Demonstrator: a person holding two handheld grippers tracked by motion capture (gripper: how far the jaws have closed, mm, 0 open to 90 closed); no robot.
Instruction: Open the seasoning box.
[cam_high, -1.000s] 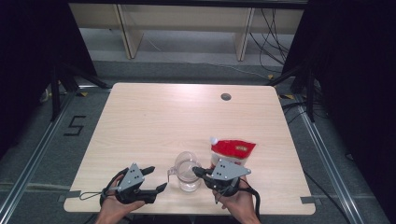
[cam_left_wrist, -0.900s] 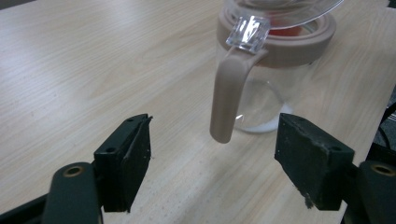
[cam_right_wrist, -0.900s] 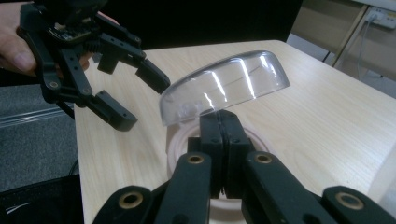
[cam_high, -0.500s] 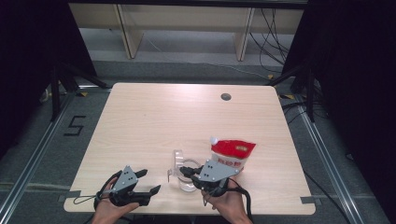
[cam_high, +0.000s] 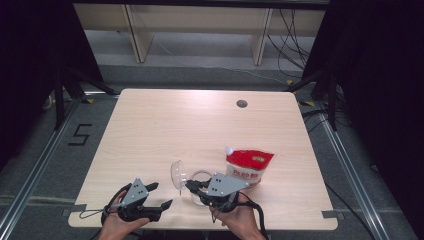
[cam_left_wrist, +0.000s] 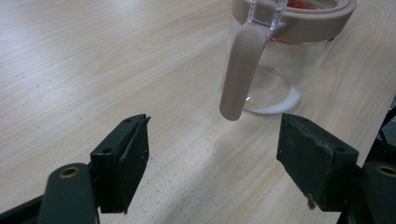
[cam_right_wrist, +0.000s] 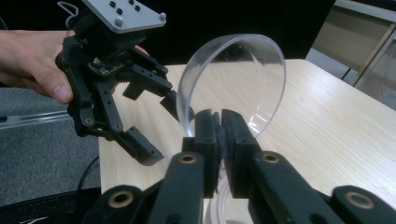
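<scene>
Two grippers work by the jar (cam_left_wrist: 280, 60): the right gripper (cam_right_wrist: 219, 140) pinches the clear lid (cam_right_wrist: 233, 79), raised beside the jar. The left gripper (cam_left_wrist: 215, 158), spread wide, faces the jar's handle (cam_left_wrist: 240, 70). Best to keep the lid clamped firmly and swing it clear of the jar.

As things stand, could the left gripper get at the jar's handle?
Probably yes. The left gripper has open jaws aimed at the jar's handle, with bare table between. The right gripper holds the clear lid tilted up beside it.
</scene>
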